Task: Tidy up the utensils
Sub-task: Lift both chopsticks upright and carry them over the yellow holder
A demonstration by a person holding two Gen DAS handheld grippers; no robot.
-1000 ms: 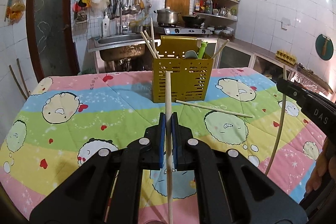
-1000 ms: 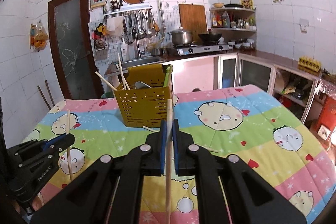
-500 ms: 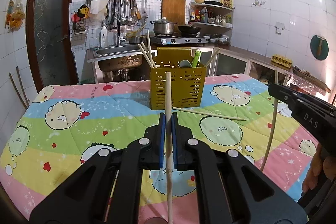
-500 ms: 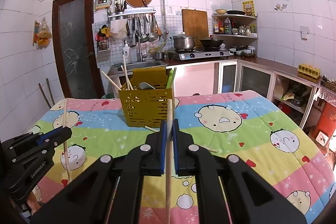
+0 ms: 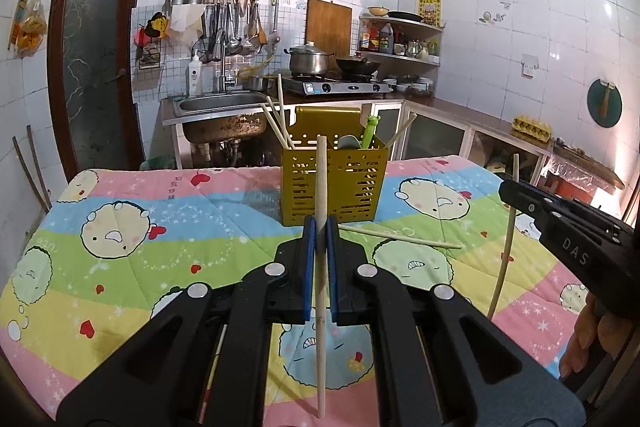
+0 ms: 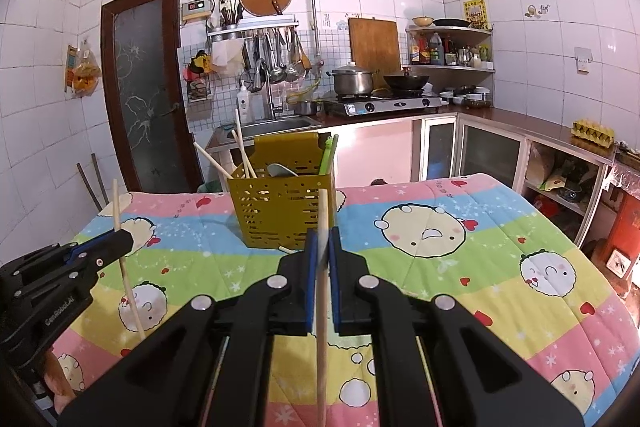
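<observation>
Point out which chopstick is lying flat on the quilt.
The loose chopstick just in front of the yellow holder, right of the left gripper. The others are clamped in grippers or stand in the holder.

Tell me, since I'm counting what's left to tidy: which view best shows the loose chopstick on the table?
The left wrist view: the loose chopstick lies in full beside the holder. The right wrist view shows only its tip behind the right gripper.

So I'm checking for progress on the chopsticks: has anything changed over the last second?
Barely. Nothing was taken hold of or let go. The left gripper stays shut on its chopstick, the right gripper on its own. The yellow holder and the loose chopstick lie as before.
</observation>
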